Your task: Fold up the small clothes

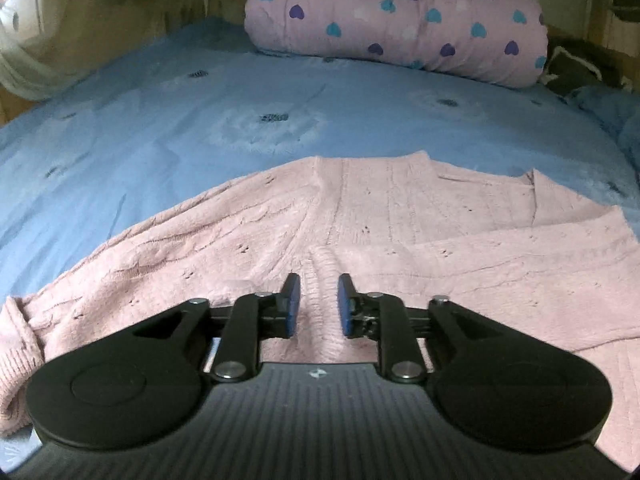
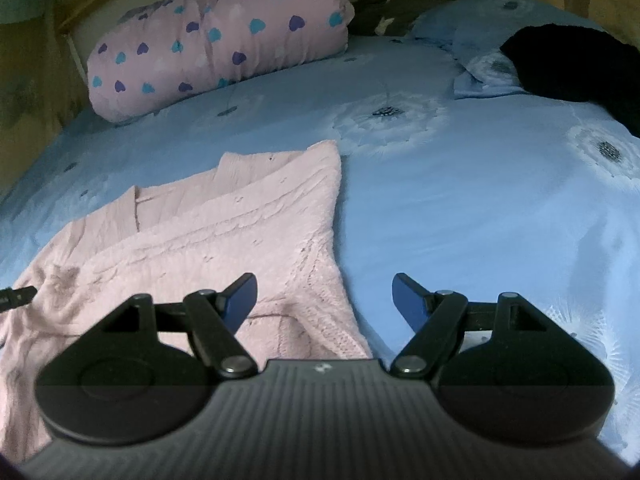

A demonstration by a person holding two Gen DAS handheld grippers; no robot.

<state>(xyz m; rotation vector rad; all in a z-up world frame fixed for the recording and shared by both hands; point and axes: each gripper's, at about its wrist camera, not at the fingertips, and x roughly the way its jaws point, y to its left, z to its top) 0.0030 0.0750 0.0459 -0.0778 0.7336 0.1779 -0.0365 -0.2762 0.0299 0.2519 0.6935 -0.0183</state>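
Across the bed, a blue sheet printed with pale dandelion heads covered nearly everything in both views. At its far end lay a pink rolled quilt dotted with teal and purple hearts, its long axis running across the bed. A black cloth sat on a blue pillow near the far right corner in the right wrist view.

Nearer the cameras, the pink knitted sweater lay flat on the sheet, partly folded, with one panel turned over the body. Its long axis ran side to side in the left wrist view, with a bunched ribbed cuff at the near left edge. In the right wrist view, its straight right edge ran away from the camera towards the quilt.

The left gripper hung over the sweater, its blue pads a little apart with a raised ridge of knit beneath the gap; the pads did not press on it. The right gripper stood wide apart, one finger over the sweater's right edge and the other over bare sheet, holding nothing.
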